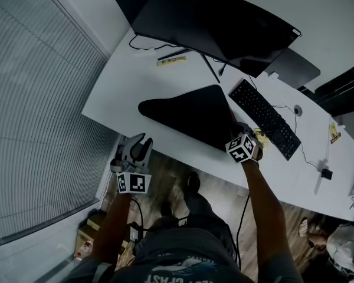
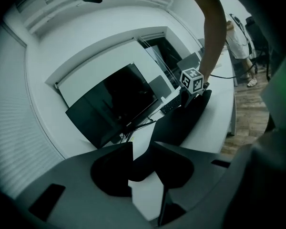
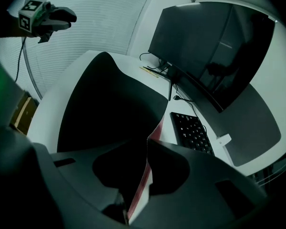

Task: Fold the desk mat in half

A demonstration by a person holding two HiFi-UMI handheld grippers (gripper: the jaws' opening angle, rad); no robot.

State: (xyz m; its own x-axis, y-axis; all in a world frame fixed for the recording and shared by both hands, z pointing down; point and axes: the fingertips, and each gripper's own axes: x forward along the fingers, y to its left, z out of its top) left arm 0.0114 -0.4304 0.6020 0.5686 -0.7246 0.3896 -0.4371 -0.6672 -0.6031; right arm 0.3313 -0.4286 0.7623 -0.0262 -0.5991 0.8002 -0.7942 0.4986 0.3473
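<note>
Nearest to you, your left gripper [image 2: 142,151] hangs in the air just off the near edge of the desk [image 1: 121,84], at the left side. Its jaws stand a little apart, and only the white desk top and the far end of the mat show through the gap. It holds nothing and touches nothing.

Your right gripper [image 3: 147,149] is at the near right corner of the mat [image 1: 189,114] and points down at it. Its jaws are almost together, and the edge of the mat runs between them, so this gripper has hold of the mat.

The mat is black and lies on the white desk, between the near edge and the foot of the monitor [image 1: 212,16]. Its left end is rounded and rests flat on the desk. Its right edge is lifted off the desk at your right gripper and curls upward, and a reddish underside shows there.

Just to the right of the mat, the keyboard [image 1: 264,118] lies at a slant. Behind the mat and the keyboard stands the monitor, and its screen is dark.
</note>
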